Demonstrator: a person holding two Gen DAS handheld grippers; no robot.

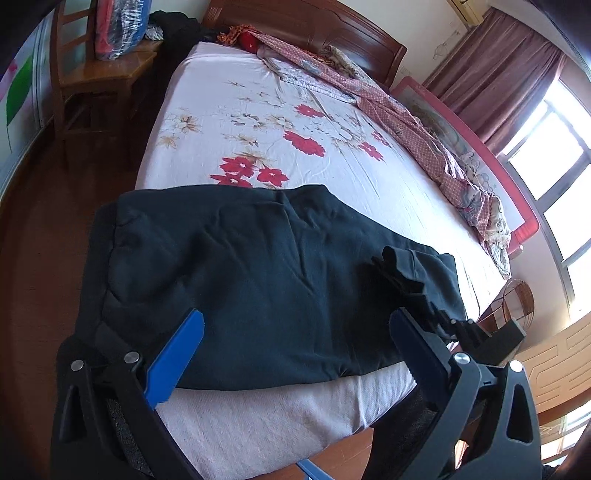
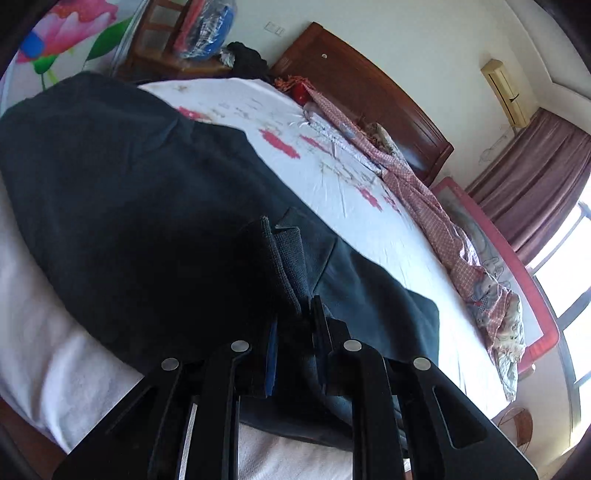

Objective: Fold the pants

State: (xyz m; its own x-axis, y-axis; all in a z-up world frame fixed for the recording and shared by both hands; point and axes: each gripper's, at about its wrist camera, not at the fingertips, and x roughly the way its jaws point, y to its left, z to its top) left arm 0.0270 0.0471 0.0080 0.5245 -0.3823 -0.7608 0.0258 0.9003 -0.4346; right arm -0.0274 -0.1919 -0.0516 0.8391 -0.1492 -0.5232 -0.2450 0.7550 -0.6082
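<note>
Dark navy pants lie spread across the near end of a bed with a white floral sheet, one side hanging over the left edge. My left gripper is open, its blue fingers wide apart just above the pants' near part. My right gripper is shut on a bunched fold of the pants. It shows in the left wrist view at the right, holding the pants' end a little off the sheet. The rest of the pants lies to its left.
A pink patterned quilt lies crumpled along the bed's far right side by a red bed rail. A wooden headboard is at the far end. A wooden chair stands left of the bed. Window and curtains are at right.
</note>
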